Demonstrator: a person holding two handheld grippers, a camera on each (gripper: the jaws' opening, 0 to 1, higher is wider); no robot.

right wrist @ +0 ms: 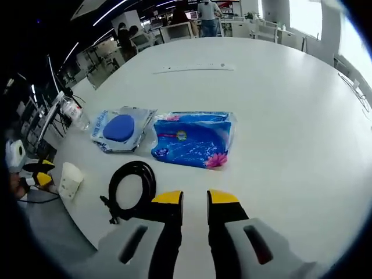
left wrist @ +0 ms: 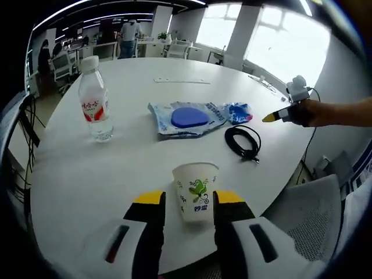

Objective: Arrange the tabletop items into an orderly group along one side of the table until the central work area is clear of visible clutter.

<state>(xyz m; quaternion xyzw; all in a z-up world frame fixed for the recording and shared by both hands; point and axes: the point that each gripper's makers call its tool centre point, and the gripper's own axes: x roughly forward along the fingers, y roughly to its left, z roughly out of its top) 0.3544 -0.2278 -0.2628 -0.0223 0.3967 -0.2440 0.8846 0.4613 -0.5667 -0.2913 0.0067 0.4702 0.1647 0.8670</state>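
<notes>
A white paper cup with a green print stands near the table's edge, between the yellow tips of my open left gripper; I cannot tell whether they touch it. Beyond it lie a coiled black cable, a clear packet holding a blue pad and a blue tissue pack. A water bottle stands upright to the left. My right gripper hovers over bare table, jaws a narrow gap apart and holding nothing, with the cable on its left and the tissue pack ahead. The cup sits far left.
The table is large, round and white. A thin white strip lies across its far part and thin wires trail near one edge. A grey mesh chair stands by the near rim. Desks and people are far behind.
</notes>
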